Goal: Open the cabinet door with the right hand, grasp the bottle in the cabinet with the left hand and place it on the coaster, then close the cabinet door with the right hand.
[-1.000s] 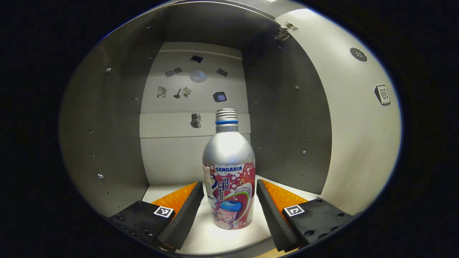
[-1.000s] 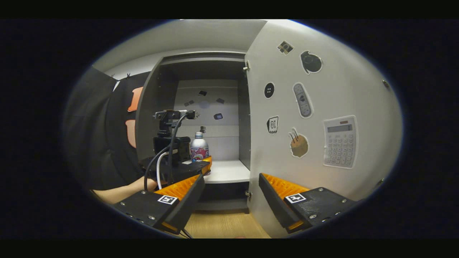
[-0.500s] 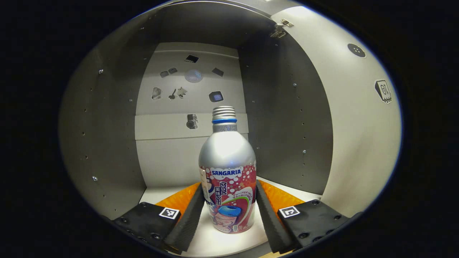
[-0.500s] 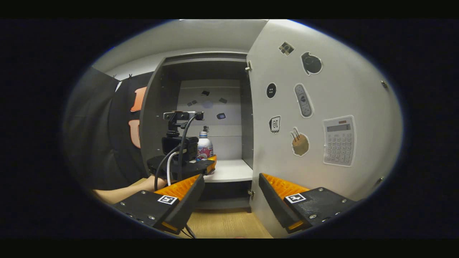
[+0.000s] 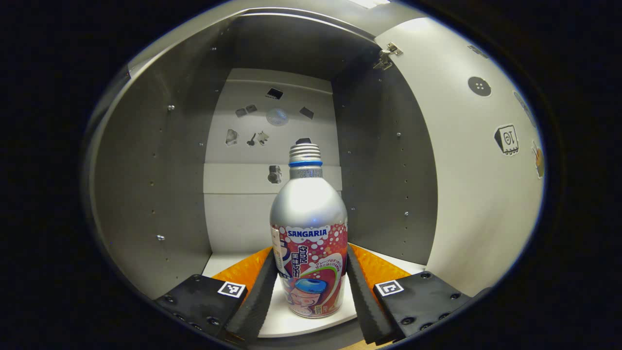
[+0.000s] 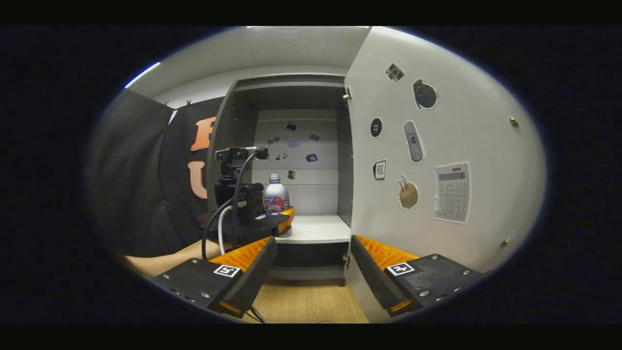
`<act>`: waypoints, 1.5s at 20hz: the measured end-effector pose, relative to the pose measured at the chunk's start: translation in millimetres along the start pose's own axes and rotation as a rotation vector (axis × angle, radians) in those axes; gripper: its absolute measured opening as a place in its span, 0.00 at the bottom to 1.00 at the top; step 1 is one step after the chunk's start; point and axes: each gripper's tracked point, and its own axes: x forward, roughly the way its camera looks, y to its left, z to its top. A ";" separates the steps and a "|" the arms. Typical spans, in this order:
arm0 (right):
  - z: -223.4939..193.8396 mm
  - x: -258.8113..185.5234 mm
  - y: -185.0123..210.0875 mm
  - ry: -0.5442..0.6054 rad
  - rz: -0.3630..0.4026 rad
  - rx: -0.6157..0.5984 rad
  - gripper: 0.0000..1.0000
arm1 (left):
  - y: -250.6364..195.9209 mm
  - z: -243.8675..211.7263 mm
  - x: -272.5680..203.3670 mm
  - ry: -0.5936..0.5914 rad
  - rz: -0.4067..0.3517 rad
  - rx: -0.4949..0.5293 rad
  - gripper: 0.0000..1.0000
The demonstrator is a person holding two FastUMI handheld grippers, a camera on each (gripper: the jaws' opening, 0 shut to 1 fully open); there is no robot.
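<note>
A silver bottle (image 5: 309, 214) with a red label and a threaded neck stands upright near the front edge of the white cabinet shelf (image 5: 291, 325). My left gripper (image 5: 309, 291) is shut on it, both fingers pressing the label's sides. In the right gripper view the bottle (image 6: 275, 197) sits at the shelf's front left, with the left gripper (image 6: 281, 222) around it. My right gripper (image 6: 313, 262) hangs open in front of the cabinet with nothing between its fingers. The cabinet door (image 6: 437, 146) stands wide open to the right.
Grey side walls (image 5: 146, 184) close in the shelf, and stickers dot the back panel (image 5: 252, 194). A person's forearm (image 6: 160, 260) and cables (image 6: 228, 214) lie behind the left gripper. A wooden surface (image 6: 306, 301) stretches below the cabinet.
The left fingers closed from beside the bottle onto its label. The left gripper and bottle have drawn back toward the shelf's front edge. The right gripper shifted slightly, staying open.
</note>
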 end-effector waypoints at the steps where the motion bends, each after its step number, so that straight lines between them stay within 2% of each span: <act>1: 0.0 -4.7 1.5 -0.006 0.012 -0.010 0.94 | 1.0 5.3 -11.2 -0.009 0.007 0.001 0.82; 6: 3.1 -18.3 7.8 -0.034 0.070 -0.069 0.94 | 7.8 17.6 -72.2 -0.033 0.055 -0.001 0.82; 9: 0.0 -28.0 12.2 -0.038 0.071 -0.073 0.94 | 12.9 16.5 -110.4 -0.051 0.072 0.001 0.82; 16: 2.7 -46.5 37.0 -0.089 -0.025 -0.034 0.93 | 27.5 -8.7 -190.3 -0.058 0.013 0.007 0.83; 21: -19.8 -60.9 58.9 -0.045 -0.075 0.042 0.93 | 34.9 -44.6 -244.2 -0.036 -0.051 0.054 0.83; 26: -33.2 -75.6 50.3 -0.017 -0.164 0.040 0.93 | 43.2 -84.8 -288.6 -0.015 -0.016 -0.005 0.82; 30: -44.8 -82.3 44.8 -0.001 -0.172 0.002 0.93 | 43.8 -121.8 -307.0 -0.014 0.029 -0.016 0.82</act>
